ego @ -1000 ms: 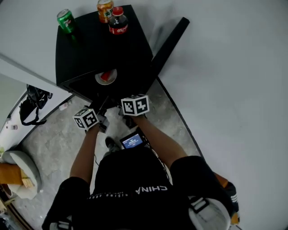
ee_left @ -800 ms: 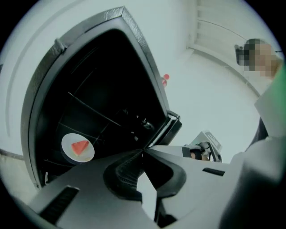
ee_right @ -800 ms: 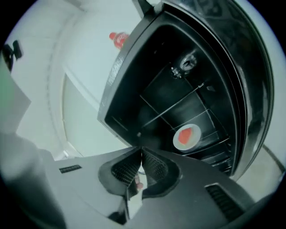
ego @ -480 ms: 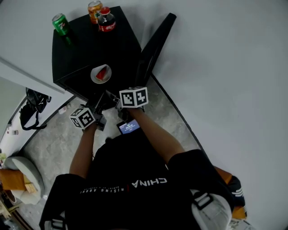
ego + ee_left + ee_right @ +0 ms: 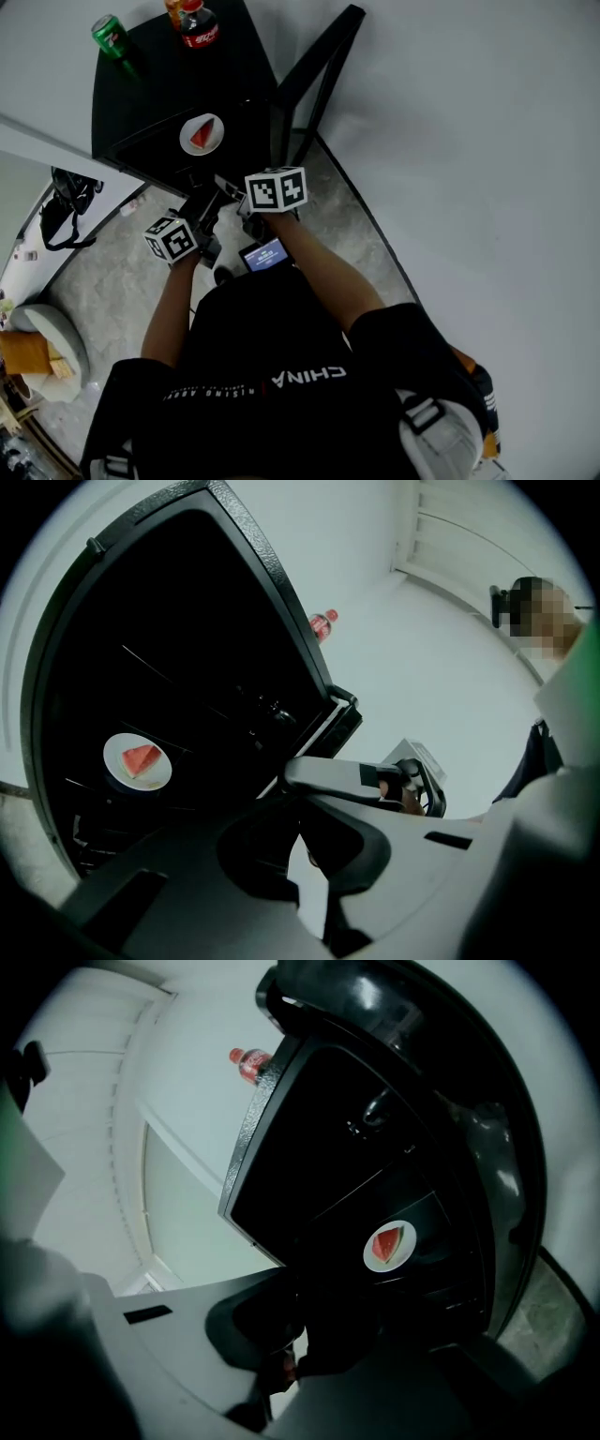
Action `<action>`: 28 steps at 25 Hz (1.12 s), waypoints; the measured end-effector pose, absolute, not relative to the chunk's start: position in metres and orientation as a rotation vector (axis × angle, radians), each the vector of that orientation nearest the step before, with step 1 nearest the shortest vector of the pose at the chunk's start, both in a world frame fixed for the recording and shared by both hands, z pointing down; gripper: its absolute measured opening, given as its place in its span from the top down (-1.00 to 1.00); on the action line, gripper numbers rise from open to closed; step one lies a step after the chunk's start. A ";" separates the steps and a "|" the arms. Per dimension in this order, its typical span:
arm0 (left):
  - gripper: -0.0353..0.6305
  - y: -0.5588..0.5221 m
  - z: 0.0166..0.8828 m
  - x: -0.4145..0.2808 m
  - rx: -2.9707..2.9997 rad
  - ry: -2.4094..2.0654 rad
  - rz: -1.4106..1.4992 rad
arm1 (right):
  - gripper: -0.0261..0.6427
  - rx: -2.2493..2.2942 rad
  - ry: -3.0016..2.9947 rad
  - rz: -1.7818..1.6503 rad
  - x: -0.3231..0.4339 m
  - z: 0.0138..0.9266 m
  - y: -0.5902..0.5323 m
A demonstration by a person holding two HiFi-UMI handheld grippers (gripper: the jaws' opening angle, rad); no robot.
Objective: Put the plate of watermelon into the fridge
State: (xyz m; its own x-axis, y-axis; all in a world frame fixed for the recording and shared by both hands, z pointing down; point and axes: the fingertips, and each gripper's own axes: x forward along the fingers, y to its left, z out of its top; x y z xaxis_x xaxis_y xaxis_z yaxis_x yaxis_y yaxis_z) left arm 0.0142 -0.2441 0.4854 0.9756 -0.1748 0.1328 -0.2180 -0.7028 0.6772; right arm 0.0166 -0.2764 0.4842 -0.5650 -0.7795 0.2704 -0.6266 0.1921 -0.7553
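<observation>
A white plate with a red watermelon slice (image 5: 202,134) rests on a shelf inside the open black fridge (image 5: 141,94). The same plate shows in the left gripper view (image 5: 137,760) and the right gripper view (image 5: 390,1245). Both grippers hang low in front of the fridge opening, apart from the plate. My left gripper (image 5: 208,208) (image 5: 309,808) has its jaws together and holds nothing. My right gripper (image 5: 234,190) (image 5: 300,1321) is beside it, also shut and empty. The fridge door (image 5: 309,66) stands open at the right.
On the fridge top stand a cola bottle (image 5: 194,23), a green can (image 5: 111,36) and an orange can (image 5: 174,9). A white wall runs along the right. A black bag (image 5: 66,211) and a pale round cushion (image 5: 42,337) lie on the grey floor at left.
The plate stays on the fridge shelf. Both grippers have drawn back a little from the fridge opening, and the view has shifted so the fridge sits higher and further left.
</observation>
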 end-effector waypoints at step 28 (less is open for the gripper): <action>0.86 -0.115 0.535 -0.155 2.329 -0.383 0.165 | 0.87 -1.637 2.277 -1.399 -0.074 0.547 -0.124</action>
